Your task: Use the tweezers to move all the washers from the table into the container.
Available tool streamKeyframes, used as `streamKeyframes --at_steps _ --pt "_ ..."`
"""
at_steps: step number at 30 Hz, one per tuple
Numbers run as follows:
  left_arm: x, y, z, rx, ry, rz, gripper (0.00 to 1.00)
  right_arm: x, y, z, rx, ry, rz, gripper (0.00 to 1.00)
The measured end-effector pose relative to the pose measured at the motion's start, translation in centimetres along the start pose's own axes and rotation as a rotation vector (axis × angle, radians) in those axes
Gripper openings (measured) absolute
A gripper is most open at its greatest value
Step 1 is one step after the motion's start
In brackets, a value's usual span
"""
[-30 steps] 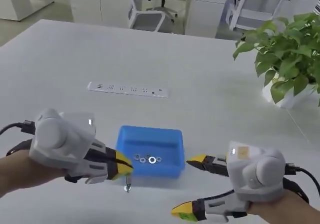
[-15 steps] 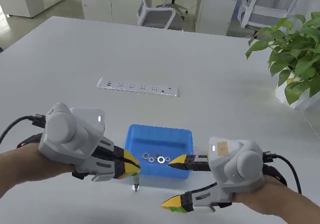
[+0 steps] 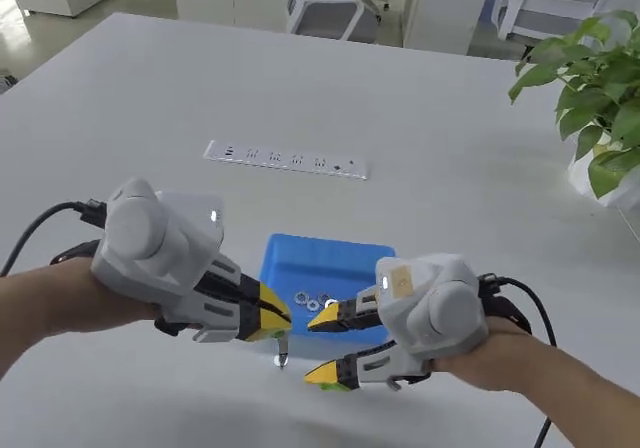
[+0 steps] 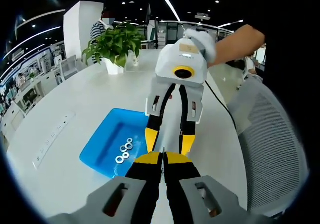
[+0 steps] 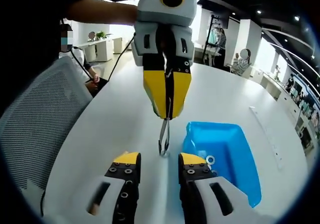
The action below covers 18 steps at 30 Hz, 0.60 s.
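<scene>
Closest to the person, the left gripper (image 3: 270,320) clamps its yellow fingers (image 3: 255,313) on the top of the tweezers (image 3: 282,353). The tweezers hang point-down over the white surface (image 3: 450,148), at 7 o'clock from the blue container (image 3: 345,263) and just short of its near wall. The right gripper (image 3: 322,346) faces it from 5 o'clock of the container. Its 2 fingers (image 3: 325,318) are spread wide on either side of the tweezers and grip nothing, probably so they can pinch or steady the tool.

The washers (image 3: 315,299) lie in a small cluster on the container floor. No washer can be made out on the surface, so the job looks close to done.

The right gripper view looks straight at the tweezers (image 5: 164,129). It shows both thin arms meeting near the surface, between that gripper's own parted fingers (image 5: 127,158). Whether the tips carry a washer cannot be told.

In the left gripper view the tool is barely a sliver above its own closed fingers (image 4: 150,158). That view gives the clearest look at the washers (image 4: 124,151) and at the gap in the right gripper (image 4: 169,142).

Beyond the container, at 12 o'clock in the head view, lies a power strip (image 3: 285,158). A plant (image 3: 595,88) stands at 2 o'clock, and chairs (image 3: 335,13) wait past the far edge.
</scene>
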<state>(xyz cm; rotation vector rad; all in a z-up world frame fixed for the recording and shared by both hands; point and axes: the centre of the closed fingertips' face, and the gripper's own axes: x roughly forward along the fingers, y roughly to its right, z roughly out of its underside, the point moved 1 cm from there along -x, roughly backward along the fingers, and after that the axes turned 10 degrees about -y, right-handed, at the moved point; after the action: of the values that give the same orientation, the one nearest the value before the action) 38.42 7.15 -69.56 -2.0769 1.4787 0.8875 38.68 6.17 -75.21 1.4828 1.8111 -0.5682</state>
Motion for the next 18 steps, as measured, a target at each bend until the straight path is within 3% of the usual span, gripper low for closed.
streamKeyframes --at_steps 18 --pt "0.2 0.2 -0.3 -0.009 0.01 0.014 0.05 2.9 0.6 -0.8 -0.045 -0.023 -0.05 0.14"
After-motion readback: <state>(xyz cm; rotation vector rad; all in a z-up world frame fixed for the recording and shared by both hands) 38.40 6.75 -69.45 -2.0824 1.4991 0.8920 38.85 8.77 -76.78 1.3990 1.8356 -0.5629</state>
